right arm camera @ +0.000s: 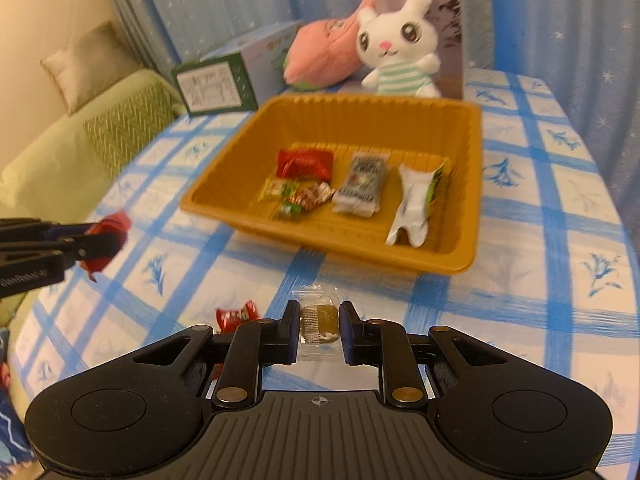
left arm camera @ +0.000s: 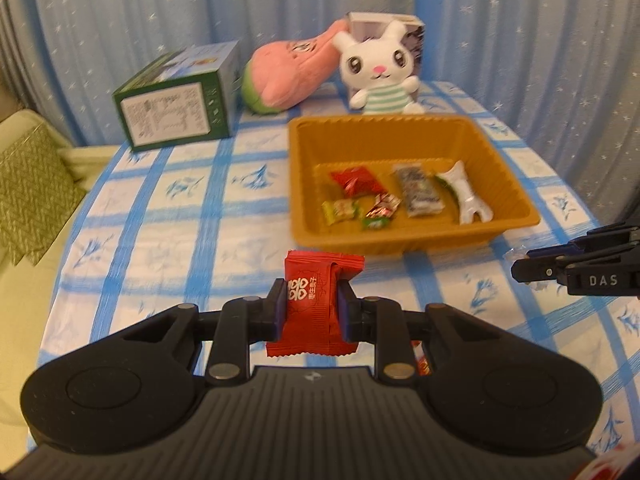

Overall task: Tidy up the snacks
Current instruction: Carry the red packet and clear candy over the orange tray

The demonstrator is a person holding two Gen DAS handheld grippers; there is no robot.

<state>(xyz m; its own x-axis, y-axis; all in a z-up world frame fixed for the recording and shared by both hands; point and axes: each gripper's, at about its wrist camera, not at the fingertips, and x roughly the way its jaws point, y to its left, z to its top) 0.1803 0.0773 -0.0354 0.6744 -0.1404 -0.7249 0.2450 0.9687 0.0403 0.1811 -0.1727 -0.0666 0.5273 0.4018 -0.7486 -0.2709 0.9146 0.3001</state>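
My left gripper (left arm camera: 312,300) is shut on a red snack packet (left arm camera: 316,304) and holds it above the table, in front of the orange tray (left arm camera: 400,236). It also shows at the left of the right wrist view (right arm camera: 100,244). The tray (right arm camera: 332,248) holds several wrapped snacks: a red packet (left arm camera: 358,182), a grey bar (left arm camera: 420,194), a white-green packet (left arm camera: 464,196) and small candies (left arm camera: 340,212). My right gripper (right arm camera: 320,320) is closed around a clear packet with a brown sweet (right arm camera: 319,320), low at the table. The right gripper also appears in the left wrist view (left arm camera: 520,268).
A small red candy (right arm camera: 236,314) lies on the blue-checked tablecloth (right arm camera: 520,240) left of my right gripper. Behind the tray stand a white rabbit plush (left arm camera: 380,72), a pink plush (left arm camera: 292,72), a green box (left arm camera: 176,100) and a grey box (right arm camera: 452,40). A green sofa (right arm camera: 80,132) is at the left.
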